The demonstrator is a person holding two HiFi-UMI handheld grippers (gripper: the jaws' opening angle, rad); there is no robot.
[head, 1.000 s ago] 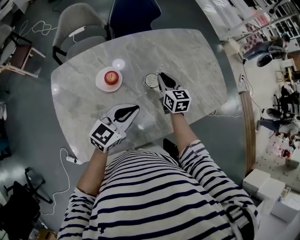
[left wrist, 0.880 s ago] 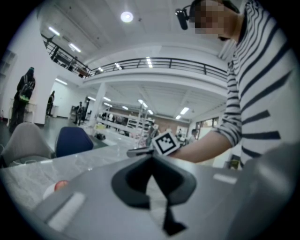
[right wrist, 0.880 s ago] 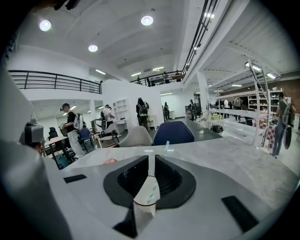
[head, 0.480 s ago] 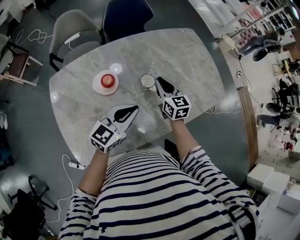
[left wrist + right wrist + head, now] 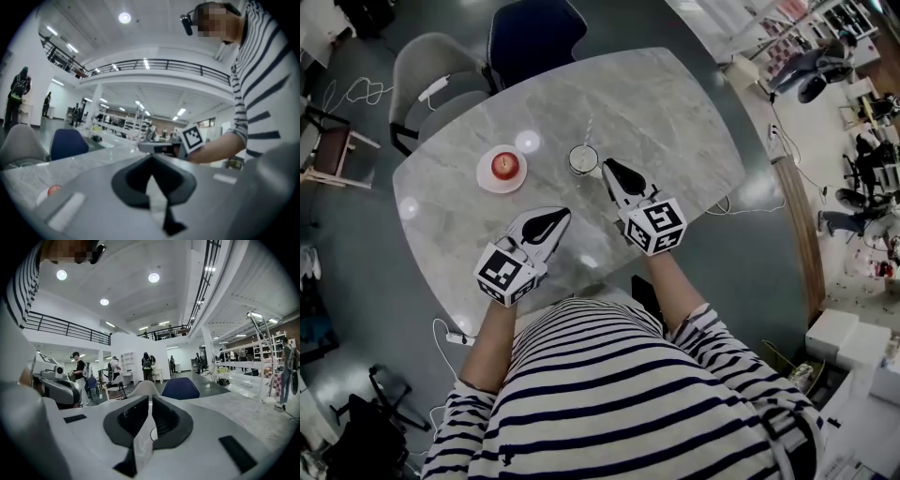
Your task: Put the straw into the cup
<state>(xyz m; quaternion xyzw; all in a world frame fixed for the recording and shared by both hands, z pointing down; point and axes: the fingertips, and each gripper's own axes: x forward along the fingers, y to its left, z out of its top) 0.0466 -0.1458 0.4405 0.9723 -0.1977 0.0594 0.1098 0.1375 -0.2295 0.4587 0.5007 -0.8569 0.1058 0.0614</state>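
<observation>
The right gripper [image 5: 149, 399] has its two dark jaws drawn together, with only a hairline slit between them near the tips. Nothing can be made out held in that slit. Lower down, where the jaws widen apart, part of a round pale rim shows through. From the head view this gripper lies low over the marble table [image 5: 675, 112], its tips pointing away from the person and ending just beside the cup [image 5: 582, 159], on the cup's right. Its marker cube [image 5: 654, 225] sits at the near end, by the person's wrist.

The cup stands upright near the middle of the table. A thin pale straw [image 5: 589, 129] rises out of it, seen as a faint line running toward the far edge.

The left gripper [image 5: 151, 158] is also clenched, jaw tips meeting, with nothing between them. It rests nearer the person, well apart from the cup, angled toward the table's centre.

To the left of the cup, a red apple [image 5: 502, 165] sits on a small white plate [image 5: 486, 178].

Beyond the far edge stand a grey chair [image 5: 427, 66] and a dark blue chair [image 5: 530, 33]. The person wears a striped shirt [image 5: 609, 394].
</observation>
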